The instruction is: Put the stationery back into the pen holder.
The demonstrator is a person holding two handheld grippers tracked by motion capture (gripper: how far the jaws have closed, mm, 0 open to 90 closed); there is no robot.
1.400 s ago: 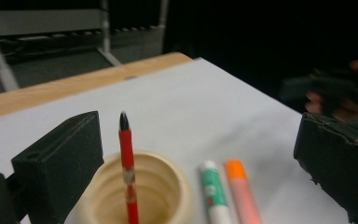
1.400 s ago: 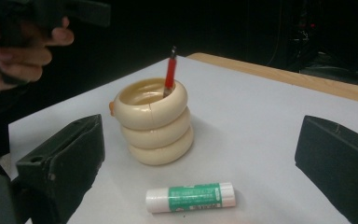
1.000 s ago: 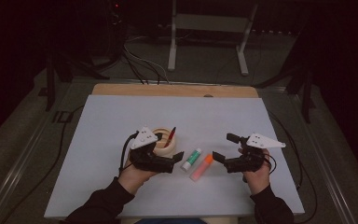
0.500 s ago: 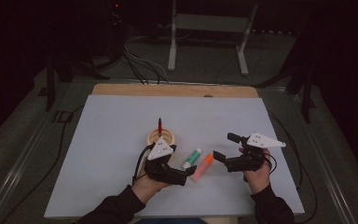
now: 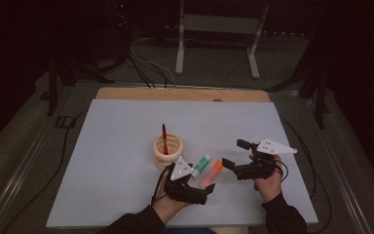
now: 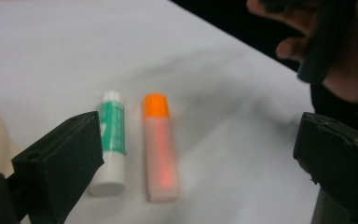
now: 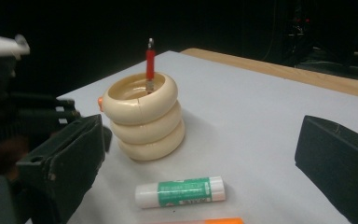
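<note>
Orange-capped translucent plastic highlighter (image 6: pixel 161 147), lying flat on the white bench (image 5: pixel 102 146), looked light, stiff and slippery, best pinched mid-barrel by the left gripper (image 6: pixel 191 158), whose jaws stood wide open and empty.

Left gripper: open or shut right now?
Open. In its own view the left gripper has its jaws spread wide, with the orange highlighter lying flat on the table between them, untouched.

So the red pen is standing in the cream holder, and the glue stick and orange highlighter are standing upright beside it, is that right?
Not quite: the red pen does stand in the cream holder, but the glue stick and orange highlighter lie flat on the table beside it, as the left gripper view shows.
</note>
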